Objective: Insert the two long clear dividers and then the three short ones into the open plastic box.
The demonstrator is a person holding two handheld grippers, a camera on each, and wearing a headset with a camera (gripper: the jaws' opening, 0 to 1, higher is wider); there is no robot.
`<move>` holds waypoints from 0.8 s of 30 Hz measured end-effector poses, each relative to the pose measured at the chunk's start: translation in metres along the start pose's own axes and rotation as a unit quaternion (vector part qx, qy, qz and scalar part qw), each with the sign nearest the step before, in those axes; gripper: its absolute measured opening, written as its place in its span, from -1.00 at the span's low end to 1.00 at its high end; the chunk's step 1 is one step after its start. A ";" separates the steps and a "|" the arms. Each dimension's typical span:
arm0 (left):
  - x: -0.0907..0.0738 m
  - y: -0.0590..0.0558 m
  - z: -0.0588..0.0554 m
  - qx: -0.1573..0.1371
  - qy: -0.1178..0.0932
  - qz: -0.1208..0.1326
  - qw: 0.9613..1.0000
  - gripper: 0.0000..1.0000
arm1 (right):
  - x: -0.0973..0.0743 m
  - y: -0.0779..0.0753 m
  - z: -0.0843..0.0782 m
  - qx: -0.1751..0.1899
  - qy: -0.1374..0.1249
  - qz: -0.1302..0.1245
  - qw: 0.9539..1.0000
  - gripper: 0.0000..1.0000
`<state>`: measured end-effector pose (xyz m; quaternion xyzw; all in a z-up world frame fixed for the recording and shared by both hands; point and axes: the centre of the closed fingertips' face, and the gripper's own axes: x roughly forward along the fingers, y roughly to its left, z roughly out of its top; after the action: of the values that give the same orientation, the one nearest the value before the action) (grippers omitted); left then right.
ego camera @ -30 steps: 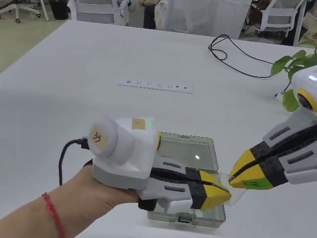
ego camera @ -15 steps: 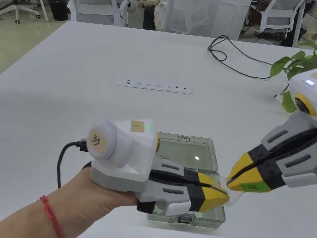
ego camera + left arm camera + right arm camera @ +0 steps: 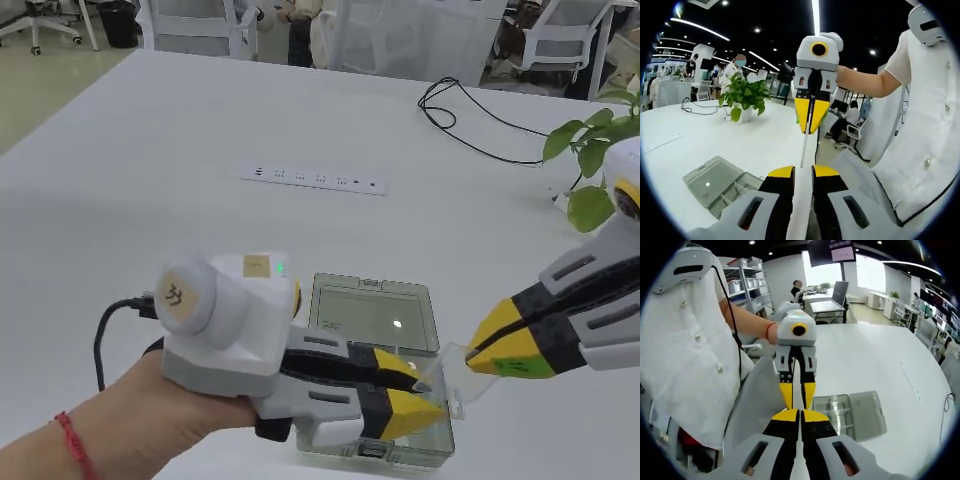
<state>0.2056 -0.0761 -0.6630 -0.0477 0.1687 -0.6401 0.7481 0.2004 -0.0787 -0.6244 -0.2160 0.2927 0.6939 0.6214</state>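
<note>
The open clear plastic box point(image 3: 375, 312) lies on the white table, its lid flat toward the far side. Its base point(image 3: 438, 447) sits under my left gripper point(image 3: 415, 390). A clear divider point(image 3: 455, 378) spans the short gap between the two grippers above the box's right end. My left gripper is shut on one end and my right gripper point(image 3: 472, 356) on the other. In the left gripper view the divider point(image 3: 805, 150) runs from my own tips point(image 3: 804, 172) up to the right gripper point(image 3: 809, 127). The right gripper view has the left gripper point(image 3: 796, 390) tip to tip with mine point(image 3: 800, 415), and the box point(image 3: 840, 412) to the right.
A white power strip point(image 3: 315, 178) lies across the table's middle. A black cable point(image 3: 470, 110) loops at the far right. A potted plant point(image 3: 590, 150) stands at the right edge. Office chairs stand beyond the table. The person's white clothing point(image 3: 920, 125) is close behind the grippers.
Both grippers have sunk a little toward the box with the divider between them. The left gripper has drawn slightly back to the left, and more of the box lid shows.
</note>
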 end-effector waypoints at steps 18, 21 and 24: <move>-0.042 0.031 -0.022 0.012 0.024 0.071 0.997 0.15 | -0.008 -0.033 -0.019 0.019 0.003 -0.050 0.999 -0.94; -0.047 0.033 -0.028 0.017 0.034 0.075 0.996 0.28 | -0.005 -0.040 -0.025 0.021 0.010 -0.056 0.998 -0.94; -0.051 0.036 -0.032 0.017 0.039 0.077 0.996 0.42 | -0.001 -0.046 -0.032 0.021 0.017 -0.058 0.998 -0.94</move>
<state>0.2228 -0.0151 -0.6938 0.0034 0.1896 -0.5847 0.7887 0.2439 -0.0979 -0.6535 -0.2316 0.3044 0.6466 0.6600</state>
